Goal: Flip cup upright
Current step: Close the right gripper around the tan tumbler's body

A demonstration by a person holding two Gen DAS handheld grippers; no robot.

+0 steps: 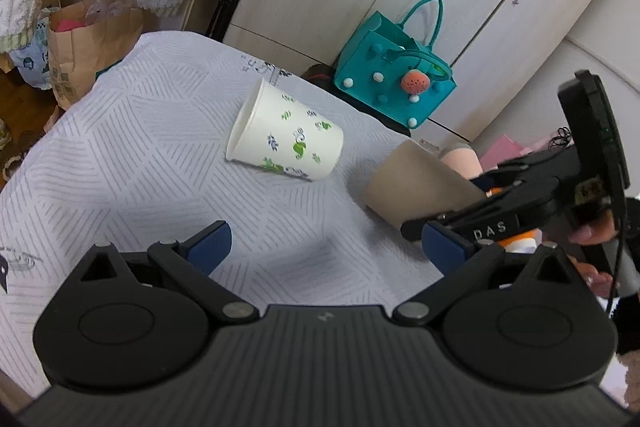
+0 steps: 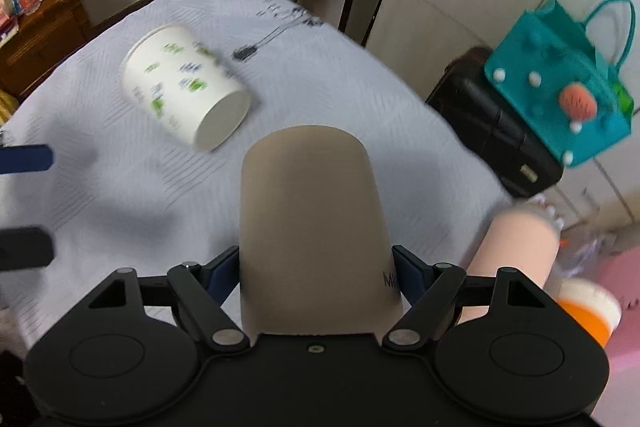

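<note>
A tan paper cup (image 2: 312,227) is clamped between my right gripper's (image 2: 316,275) blue pads, its closed base pointing away from the camera. In the left wrist view the same cup (image 1: 416,183) is tilted above the table, held by the right gripper (image 1: 472,207). A white paper cup with green leaf print (image 1: 284,139) lies on its side on the grey patterned tablecloth (image 1: 140,155), mouth to the left; it also shows in the right wrist view (image 2: 184,91). My left gripper (image 1: 324,247) is open and empty, in front of the white cup.
A teal felt bag (image 1: 396,79) sits on a dark case (image 2: 492,131) past the table's far edge. Brown paper bags (image 1: 80,39) and towels hang at the left. A pink cylinder (image 2: 516,247) and an orange cup (image 2: 588,311) lie at the right. Wardrobe doors stand behind.
</note>
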